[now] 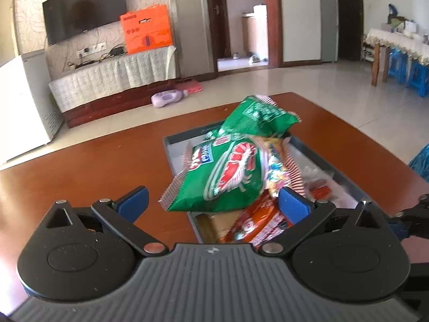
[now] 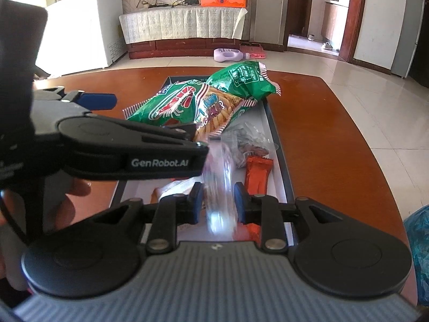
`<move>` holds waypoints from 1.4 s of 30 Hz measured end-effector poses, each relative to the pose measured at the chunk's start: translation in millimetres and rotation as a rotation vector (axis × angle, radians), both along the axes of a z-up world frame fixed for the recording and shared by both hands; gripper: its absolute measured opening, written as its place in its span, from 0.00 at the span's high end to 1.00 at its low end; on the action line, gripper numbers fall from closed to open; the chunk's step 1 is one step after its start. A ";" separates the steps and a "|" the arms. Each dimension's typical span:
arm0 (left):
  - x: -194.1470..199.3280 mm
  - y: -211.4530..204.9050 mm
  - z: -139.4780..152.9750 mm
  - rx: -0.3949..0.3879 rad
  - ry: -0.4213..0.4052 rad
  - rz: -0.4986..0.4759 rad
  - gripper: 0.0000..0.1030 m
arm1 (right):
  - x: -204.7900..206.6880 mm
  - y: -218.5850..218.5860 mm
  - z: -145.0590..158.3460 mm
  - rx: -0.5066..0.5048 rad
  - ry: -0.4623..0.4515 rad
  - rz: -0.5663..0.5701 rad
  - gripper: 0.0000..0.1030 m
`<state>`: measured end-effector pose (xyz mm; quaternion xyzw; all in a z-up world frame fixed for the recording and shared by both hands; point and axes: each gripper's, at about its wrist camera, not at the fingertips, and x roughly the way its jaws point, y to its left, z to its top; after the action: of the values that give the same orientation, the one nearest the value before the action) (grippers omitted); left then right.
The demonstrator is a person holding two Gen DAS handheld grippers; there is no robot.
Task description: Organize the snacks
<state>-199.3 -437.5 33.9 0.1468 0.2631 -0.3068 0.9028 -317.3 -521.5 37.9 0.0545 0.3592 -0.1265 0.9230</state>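
Observation:
A grey tray [image 1: 171, 141] [image 2: 278, 147] on the brown table holds a pile of snacks. On top lies a green shrimp-cracker bag [image 1: 225, 177] [image 2: 171, 104], with a second green bag [image 1: 262, 115] [image 2: 244, 80] leaning behind it. My left gripper [image 1: 213, 202] [image 2: 150, 115] stands wide open, its fingers on either side of the shrimp bag's near end without pressing on it. My right gripper [image 2: 218, 201] hovers over the tray's near end, narrowly open. A clear packet [image 2: 219, 187] is streaked with blur between its pads and not clamped. An orange packet [image 2: 257, 174] lies just beyond.
The table [image 1: 80, 166] [image 2: 335, 134] has bare wood left and right of the tray. A red-orange snack pack [image 1: 257, 222] lies in the tray under the left gripper. A person's hand [image 2: 75, 187] holds the left gripper. Something blue [image 2: 418, 241] sits at the table's right edge.

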 end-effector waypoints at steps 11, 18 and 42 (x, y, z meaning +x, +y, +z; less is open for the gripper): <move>-10.6 35.8 20.7 -0.071 0.028 0.029 0.00 | -26.1 13.4 11.2 0.005 -0.057 -0.028 0.54; -39.4 60.6 37.5 -0.159 0.060 0.027 0.00 | -64.6 25.9 33.3 -0.027 -0.182 -0.130 0.29; -163.7 106.0 63.7 -0.071 -0.205 0.003 0.00 | -175.8 35.8 21.7 -0.046 -0.121 -0.125 0.29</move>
<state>-363.0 -331.5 97.6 0.1451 0.1587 -0.2980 0.9300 -493.0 -485.7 59.5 0.0630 0.2957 -0.1888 0.9343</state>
